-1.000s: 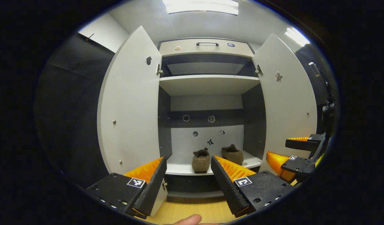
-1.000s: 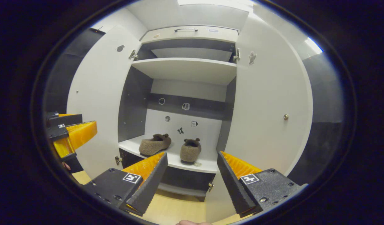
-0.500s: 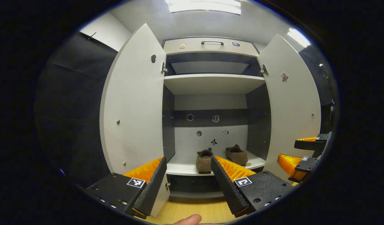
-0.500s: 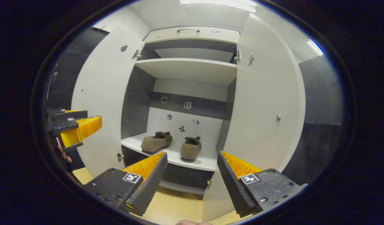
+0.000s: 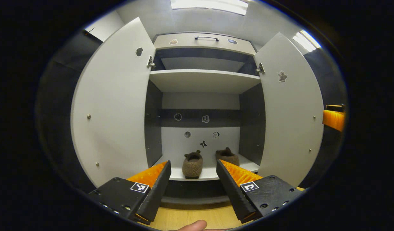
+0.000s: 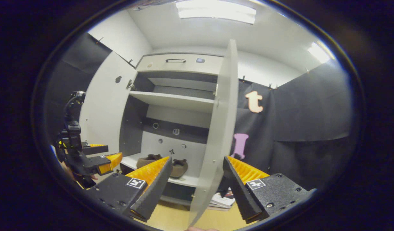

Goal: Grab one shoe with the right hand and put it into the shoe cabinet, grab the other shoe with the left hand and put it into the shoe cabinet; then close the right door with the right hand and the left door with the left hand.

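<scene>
I see two fuzzy woolly shoes (image 5: 192, 164) on the cabinet's (image 5: 203, 81) smooth matt shelf, over a wood-look floor (image 5: 197, 216).

The right gripper (image 6: 193, 183) hangs with jaws apart, the right door (image 6: 219, 134) edge-on between them. Two brown slippers (image 6: 163, 162) sit on the cabinet's lower shelf (image 6: 184, 181).

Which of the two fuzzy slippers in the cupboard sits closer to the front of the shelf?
The left slipper. It sits at the shelf's front edge; the right slipper is tucked farther back.
</scene>
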The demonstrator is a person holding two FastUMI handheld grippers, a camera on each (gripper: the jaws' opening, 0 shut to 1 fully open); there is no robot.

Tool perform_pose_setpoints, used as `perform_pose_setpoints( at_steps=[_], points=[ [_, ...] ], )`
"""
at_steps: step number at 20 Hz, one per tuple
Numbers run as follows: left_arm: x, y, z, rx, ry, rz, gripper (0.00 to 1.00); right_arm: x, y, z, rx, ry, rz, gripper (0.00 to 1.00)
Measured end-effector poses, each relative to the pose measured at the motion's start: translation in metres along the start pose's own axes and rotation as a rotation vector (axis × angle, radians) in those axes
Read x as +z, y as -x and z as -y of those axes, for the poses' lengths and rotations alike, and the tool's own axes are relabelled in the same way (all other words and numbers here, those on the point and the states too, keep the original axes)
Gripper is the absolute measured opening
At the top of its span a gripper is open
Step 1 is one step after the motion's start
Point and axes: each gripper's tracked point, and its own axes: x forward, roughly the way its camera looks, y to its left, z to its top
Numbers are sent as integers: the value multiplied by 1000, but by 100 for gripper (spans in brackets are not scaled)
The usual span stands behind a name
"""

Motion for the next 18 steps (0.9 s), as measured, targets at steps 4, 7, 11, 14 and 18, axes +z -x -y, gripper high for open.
perform_pose_setpoints(
  at_steps=[4,7,11,14,18],
  points=[
    [-1,-12,28,-77,24,-5,88,-41,-9,46,-96,60,-129,99],
    [2,-10,28,-91,-3,13,88,-64,-28,53,-88,92,-190,100],
    [-5,-3,14,-61,-36,8,88,-60,-34,45,-93,168,-156,94],
    [-10,-2,6,-34,-14,-8,88,-59,-32,41,-101,181,-152,92],
    [-9,2,1,-17,-20,-11,88,-60,-32,27,-71,122,-160,94]
  ],
)
